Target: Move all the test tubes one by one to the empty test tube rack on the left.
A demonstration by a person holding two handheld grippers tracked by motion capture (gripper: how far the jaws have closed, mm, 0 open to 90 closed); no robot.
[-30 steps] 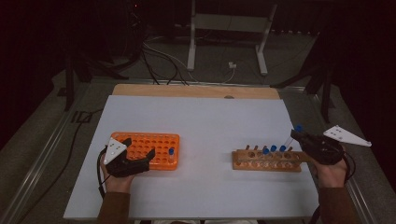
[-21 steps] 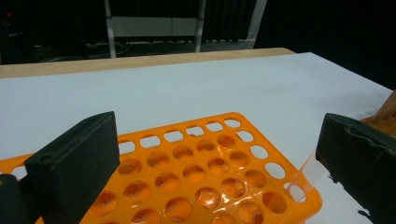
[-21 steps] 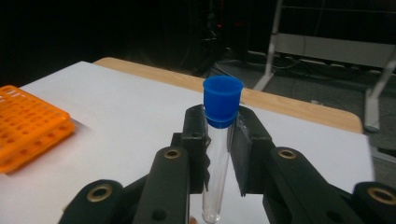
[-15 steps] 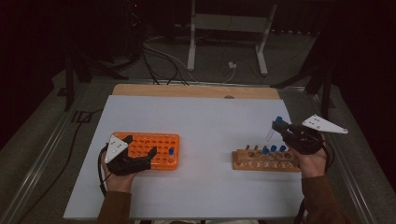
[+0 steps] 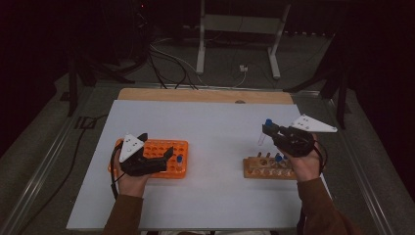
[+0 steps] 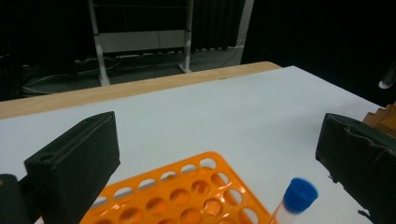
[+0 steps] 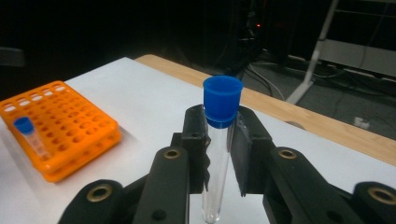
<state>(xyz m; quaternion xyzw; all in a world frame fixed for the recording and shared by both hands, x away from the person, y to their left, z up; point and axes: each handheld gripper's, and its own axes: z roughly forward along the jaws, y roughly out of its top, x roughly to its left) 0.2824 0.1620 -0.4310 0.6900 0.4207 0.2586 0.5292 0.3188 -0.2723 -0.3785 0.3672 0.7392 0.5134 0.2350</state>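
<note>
Left tongs [image 5: 155, 157] sit over the orange rack [image 5: 177, 145], near the left edge of the white table [image 5: 205, 122]. Their two black jaws stand wide apart and hold nothing. In the left gripper view the rack lies low between the jaws, with many empty holes. One tube with a blue cap [image 6: 299, 195] already stands in the rack, at its right end.

Moving to the right, the middle of the table is bare.

Right tongs [image 5: 267, 129] are up in the air, above the wooden rack [image 5: 254, 172] near the right edge of the table. Their jaws are clamped on a clear tube [image 7: 217, 172] with a blue cap [image 7: 222, 101]. They pinch it just under the cap, and the rest of the tube hangs down free. A few more blue caps [image 5: 278, 157] stick up from the wooden rack below the hand.

It looks like the tube is being carried over to the orange rack. Some things could go wrong from here. The tube is smooth and held only near its top, so it could slip out and fall on the table if the jaws loosen. Its loose bottom end could swing and miss a hole, because the holes are small. It could also bump the tube already standing there and knock it over. The left tongs are close to the rack, so the two tongs could knock together.
</note>
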